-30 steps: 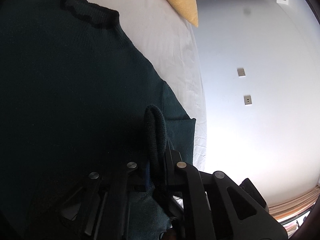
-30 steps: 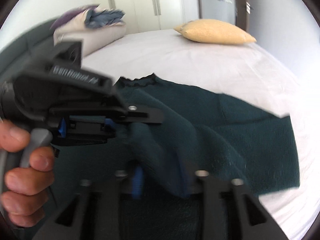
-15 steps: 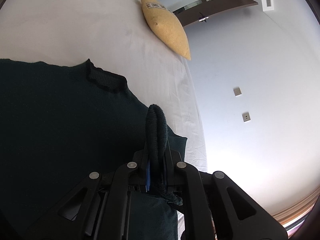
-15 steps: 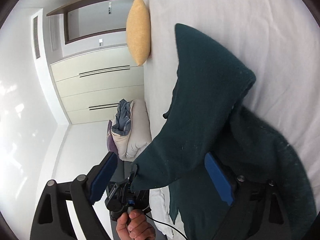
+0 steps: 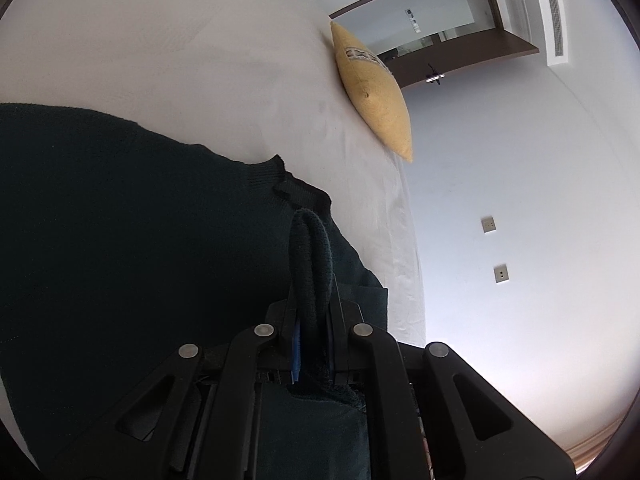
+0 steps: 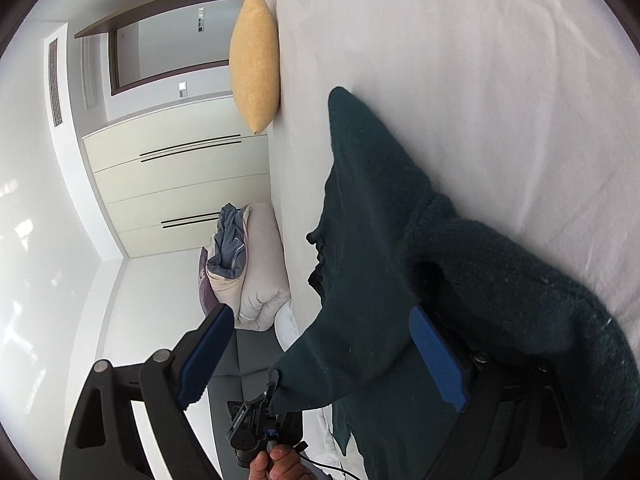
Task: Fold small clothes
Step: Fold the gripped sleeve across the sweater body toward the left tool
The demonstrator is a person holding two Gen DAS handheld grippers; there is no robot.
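Observation:
A dark green knit sweater (image 5: 120, 240) lies on the white bed (image 5: 160, 60), its dark-trimmed neckline (image 5: 296, 192) toward the yellow pillow. My left gripper (image 5: 310, 320) is shut on a fold of the sweater's edge, which loops up between its fingers. In the right wrist view the sweater (image 6: 380, 220) hangs lifted in a peak off the bed (image 6: 480, 60), and the left gripper (image 6: 276, 400) pinches its lower corner. My right gripper (image 6: 320, 356) is open, its blue pads (image 6: 436, 356) wide apart, with the cloth draped over the right finger.
A yellow pillow (image 5: 372, 92) sits at the bed's far edge; it also shows in the right wrist view (image 6: 256, 60). Stacked bedding and cushions (image 6: 248, 268) stand at the bed's other end. Cream wardrobe doors (image 6: 176, 184) and a doorway lie beyond.
My right gripper let go of the sweater and now stands open. My left gripper kept its hold and pulled back, so more bed and the pillow show.

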